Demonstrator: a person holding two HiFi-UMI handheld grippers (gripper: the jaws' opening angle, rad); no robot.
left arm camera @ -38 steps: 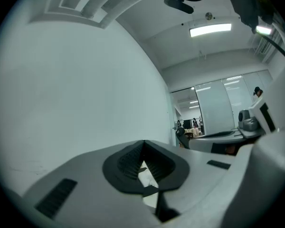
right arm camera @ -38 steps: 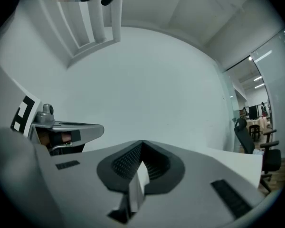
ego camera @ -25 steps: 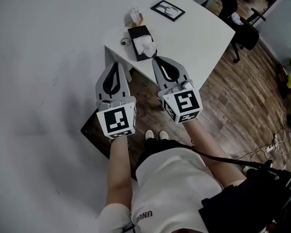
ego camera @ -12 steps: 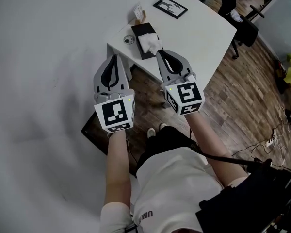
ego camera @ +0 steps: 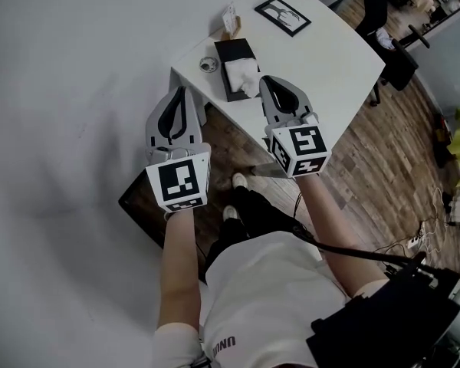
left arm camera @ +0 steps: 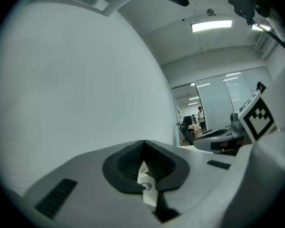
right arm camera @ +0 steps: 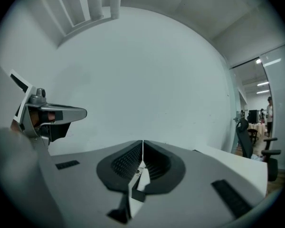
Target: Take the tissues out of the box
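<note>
A black tissue box (ego camera: 234, 54) lies on the white table (ego camera: 330, 60) near its left corner, with a white tissue (ego camera: 242, 74) standing out of its top. My right gripper (ego camera: 267, 80) hovers with its tip just right of the tissue, its jaws shut and empty; in the right gripper view (right arm camera: 142, 144) the pads meet with nothing between. My left gripper (ego camera: 179, 92) hangs over the floor, short of the table's near edge, also shut and empty (left arm camera: 143, 145). The box is hidden behind the jaws in both gripper views.
A framed picture (ego camera: 282, 15), a small card stand (ego camera: 230, 18) and a small round object (ego camera: 208, 64) share the table. A dark mat (ego camera: 146, 205) lies on the wooden floor by the person's feet (ego camera: 240, 180). An office chair (ego camera: 395, 48) stands beyond the table.
Both grippers have come closer to the table; the right tip now reaches the tissue box's side. Both stayed shut.
</note>
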